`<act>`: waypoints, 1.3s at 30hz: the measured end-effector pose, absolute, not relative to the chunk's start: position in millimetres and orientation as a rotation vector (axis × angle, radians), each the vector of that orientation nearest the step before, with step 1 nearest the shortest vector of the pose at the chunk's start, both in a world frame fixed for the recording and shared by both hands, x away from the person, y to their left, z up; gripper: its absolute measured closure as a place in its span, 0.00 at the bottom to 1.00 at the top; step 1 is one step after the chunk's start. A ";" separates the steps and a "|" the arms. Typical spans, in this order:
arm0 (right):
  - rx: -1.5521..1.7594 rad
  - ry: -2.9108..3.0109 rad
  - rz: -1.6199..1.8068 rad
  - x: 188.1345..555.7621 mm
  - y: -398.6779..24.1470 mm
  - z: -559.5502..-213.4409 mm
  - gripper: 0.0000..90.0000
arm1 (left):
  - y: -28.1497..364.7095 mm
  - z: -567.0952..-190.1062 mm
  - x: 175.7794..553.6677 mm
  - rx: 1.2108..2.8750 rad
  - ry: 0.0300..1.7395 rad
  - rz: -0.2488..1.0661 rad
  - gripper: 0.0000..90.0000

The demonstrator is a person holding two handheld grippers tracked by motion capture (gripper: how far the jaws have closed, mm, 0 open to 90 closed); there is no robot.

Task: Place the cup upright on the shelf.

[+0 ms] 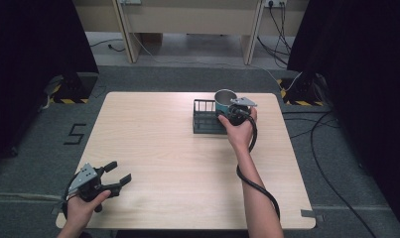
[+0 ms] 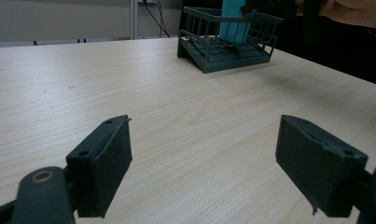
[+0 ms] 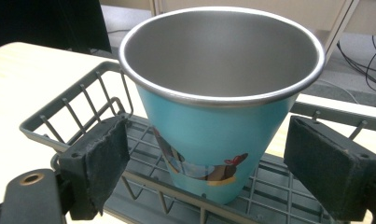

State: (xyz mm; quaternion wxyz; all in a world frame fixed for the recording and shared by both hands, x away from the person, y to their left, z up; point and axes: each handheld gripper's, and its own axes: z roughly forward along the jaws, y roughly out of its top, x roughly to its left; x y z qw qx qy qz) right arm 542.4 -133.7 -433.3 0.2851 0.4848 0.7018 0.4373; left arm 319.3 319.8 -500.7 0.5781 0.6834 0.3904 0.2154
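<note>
Grey carpet and dark curtains surround the wooden counter [image 1: 187, 163] in the high view, where the right tool [image 1: 232, 110] reaches the wire basket [image 1: 203, 119] holding the teal cup [image 1: 224, 99], well apart from the left tool [image 1: 117, 174] near the front left corner. From the left gripper view, that tool's jaws are spread over bare wood, the basket [image 2: 213, 56] far ahead. From the right gripper view, the jaws stand released on either side of the upright cup [image 3: 213, 116], not touching it, with the basket's wire wall [image 3: 73, 112] beside one jaw.
</note>
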 end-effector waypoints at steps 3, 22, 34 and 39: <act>1.281 1.882 1.171 538.5 -133.6 -431.7 0.16 | 319.7 -500.8 319.4 1.600 0.914 0.505 0.20; 1.295 1.863 1.199 506.6 -150.1 -432.5 0.16 | 318.2 -500.6 319.3 1.605 0.912 0.508 0.20; 1.305 1.864 1.191 484.4 -168.8 -436.9 0.17 | 318.6 -500.7 319.1 1.609 0.912 0.510 0.20; 1.317 1.868 1.199 469.6 -179.2 -441.9 0.17 | 318.6 -500.7 318.9 1.606 0.914 0.511 0.20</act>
